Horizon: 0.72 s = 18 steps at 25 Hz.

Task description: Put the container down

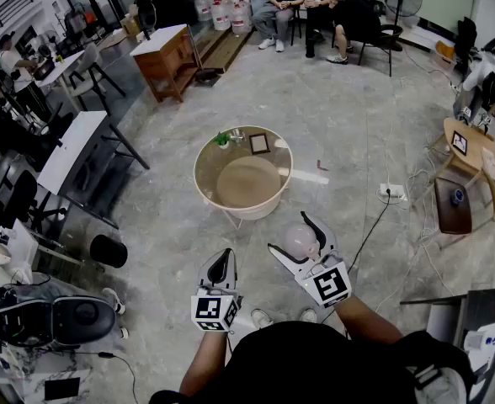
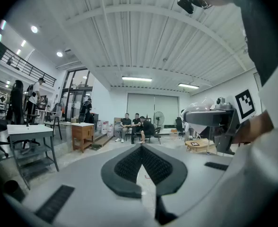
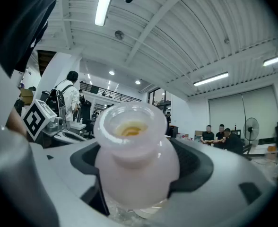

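Pinched wide between the right tongs (image 3: 138, 171): a frosted pale-pink round-bellied container (image 3: 135, 161). At 9 o'clock of it, left tongs (image 2: 142, 162) pressed together, empty. Well apart at 12 o'clock, a round glass counter (image 1: 210, 194).

You face the round table (image 1: 205, 194): near its far edge lies a framed picture (image 1: 259, 144), a small green plant (image 1: 222, 140) left of the frame.

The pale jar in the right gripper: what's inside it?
Through the open mouth of the jar, something yellowish shows inside. Its frosted walls hide what it is and how much.
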Tool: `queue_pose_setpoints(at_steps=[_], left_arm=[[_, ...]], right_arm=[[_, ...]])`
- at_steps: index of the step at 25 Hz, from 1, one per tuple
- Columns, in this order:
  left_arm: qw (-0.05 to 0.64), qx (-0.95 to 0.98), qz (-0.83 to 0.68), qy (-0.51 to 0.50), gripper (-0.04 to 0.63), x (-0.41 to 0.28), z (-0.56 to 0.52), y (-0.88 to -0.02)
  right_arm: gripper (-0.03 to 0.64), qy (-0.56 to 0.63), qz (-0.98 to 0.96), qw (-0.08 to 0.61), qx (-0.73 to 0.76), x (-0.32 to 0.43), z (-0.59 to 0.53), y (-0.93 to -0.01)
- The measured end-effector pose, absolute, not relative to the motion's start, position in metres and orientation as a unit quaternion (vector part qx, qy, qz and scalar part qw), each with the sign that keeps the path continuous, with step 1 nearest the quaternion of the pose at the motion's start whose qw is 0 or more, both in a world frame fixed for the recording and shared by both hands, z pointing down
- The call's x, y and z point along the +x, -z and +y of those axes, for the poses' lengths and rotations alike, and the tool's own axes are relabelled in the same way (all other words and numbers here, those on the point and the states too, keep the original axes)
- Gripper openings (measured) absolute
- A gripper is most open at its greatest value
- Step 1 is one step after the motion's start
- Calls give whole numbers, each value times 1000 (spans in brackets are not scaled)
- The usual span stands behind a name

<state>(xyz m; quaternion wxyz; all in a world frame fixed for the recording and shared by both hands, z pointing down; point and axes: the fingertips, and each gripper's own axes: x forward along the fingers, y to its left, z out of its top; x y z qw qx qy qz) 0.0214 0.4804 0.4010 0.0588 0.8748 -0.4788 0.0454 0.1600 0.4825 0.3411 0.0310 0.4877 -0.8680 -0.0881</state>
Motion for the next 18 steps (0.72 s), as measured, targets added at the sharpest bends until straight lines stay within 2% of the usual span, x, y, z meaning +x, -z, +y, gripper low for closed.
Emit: queue_pose_setpoints(at_steps=[5,12,18], left_arm=[[59,874,-480,-45,-5,17,476,-400],[64,873,-481,-41,-5,7,473,-404],[68,872,-483,-42,-5,-16,469,-409]], right_arm=[[410,78,-870,37,486,153,479,-335],[410,67,-876,1,479,146,477,-333],[410,60,-878,9,475,124,471,-340]])
